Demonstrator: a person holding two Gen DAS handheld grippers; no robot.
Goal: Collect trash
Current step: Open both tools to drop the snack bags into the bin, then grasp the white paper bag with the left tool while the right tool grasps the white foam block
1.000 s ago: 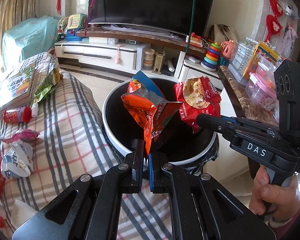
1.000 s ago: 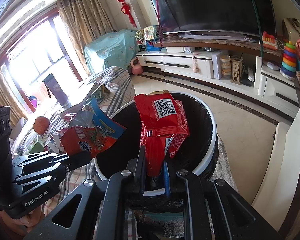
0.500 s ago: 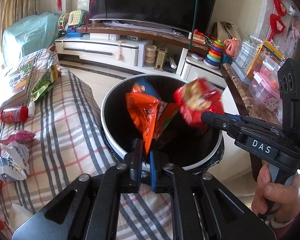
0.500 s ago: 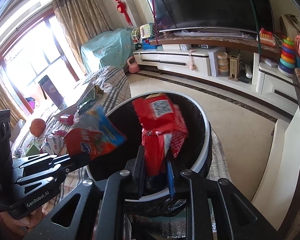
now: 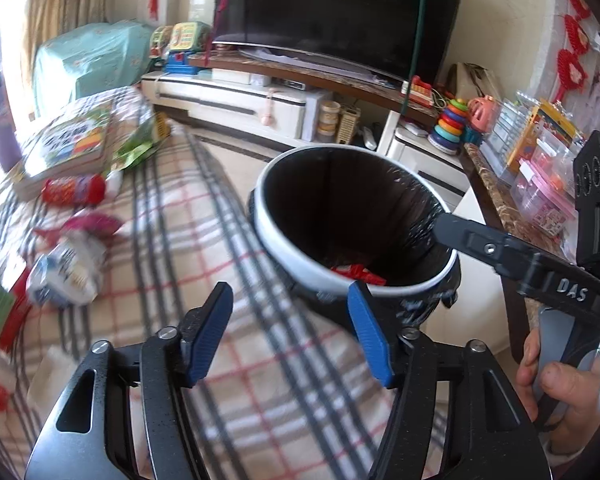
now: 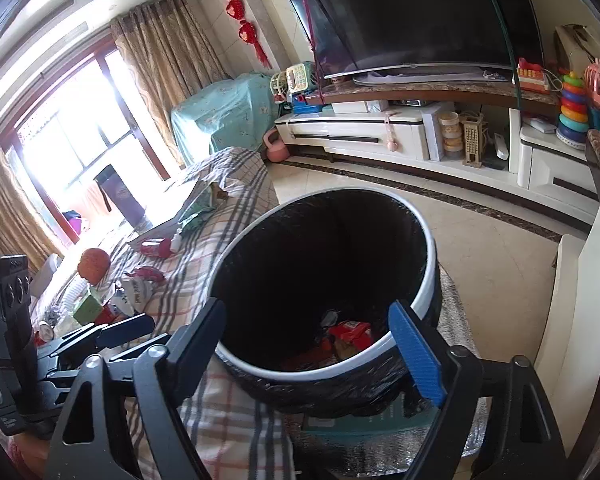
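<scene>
A round bin (image 5: 284, 252) (image 6: 428, 292) with a white rim and a black liner stands beside the plaid-covered table (image 5: 172, 240). Red snack bags (image 6: 350, 334) (image 5: 358, 274) lie at its bottom. My left gripper (image 5: 290, 320) hangs over the plaid cloth just left of the bin's near rim, its jaws opening with nothing between them. My right gripper (image 6: 312, 332) hovers above the bin's near rim, its jaws opening wide and empty. More wrappers (image 5: 66, 268), a pink one (image 5: 92, 226) and a red bottle (image 5: 74, 191) lie on the cloth at left.
A stack of books (image 5: 66, 148) and a green bag (image 5: 138, 146) sit at the table's far end. A TV stand (image 6: 380, 132) with toys runs along the back. A marble shelf (image 5: 512, 216) with plastic boxes flanks the bin on the right. A hand (image 5: 560, 384) grips the right tool.
Both grippers went from shut on snack bags to open. The orange-blue bag and the red bag dropped into the bin. The left gripper shifted left, over the cloth.
</scene>
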